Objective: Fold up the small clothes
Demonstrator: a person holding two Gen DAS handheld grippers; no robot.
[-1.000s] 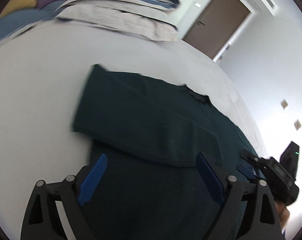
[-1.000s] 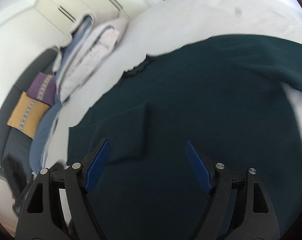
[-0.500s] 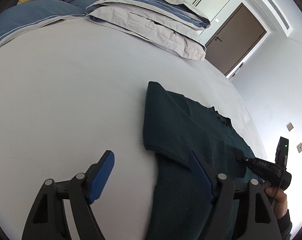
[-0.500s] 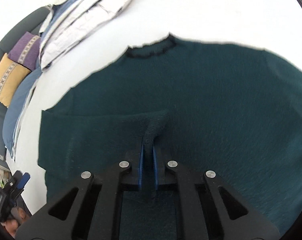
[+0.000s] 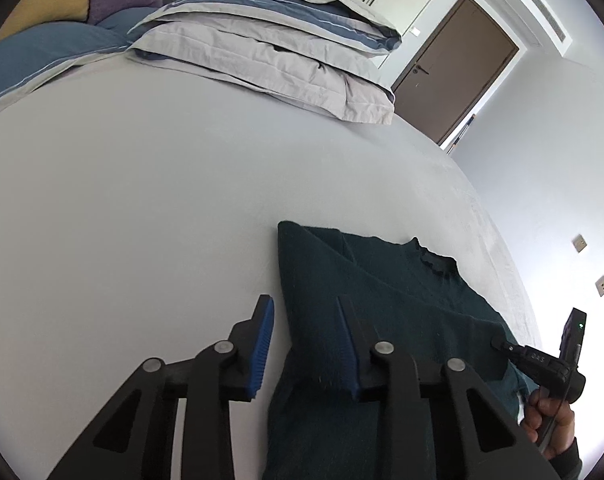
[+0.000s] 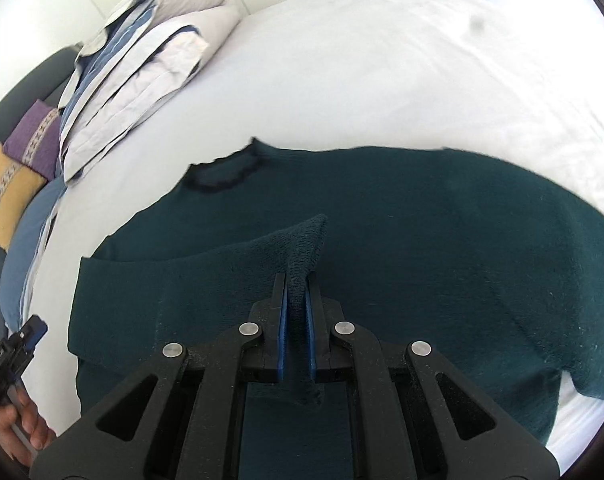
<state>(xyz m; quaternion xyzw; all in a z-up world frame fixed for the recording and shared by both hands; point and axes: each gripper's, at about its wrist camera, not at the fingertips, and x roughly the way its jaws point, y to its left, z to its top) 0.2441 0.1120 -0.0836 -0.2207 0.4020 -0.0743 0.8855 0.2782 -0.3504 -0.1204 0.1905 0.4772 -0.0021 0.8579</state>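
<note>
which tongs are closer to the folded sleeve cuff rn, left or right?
Right. The right tongs are shut on the sleeve cuff of the green sweater. The left tongs are open, straddling the sweater's left edge.
</note>
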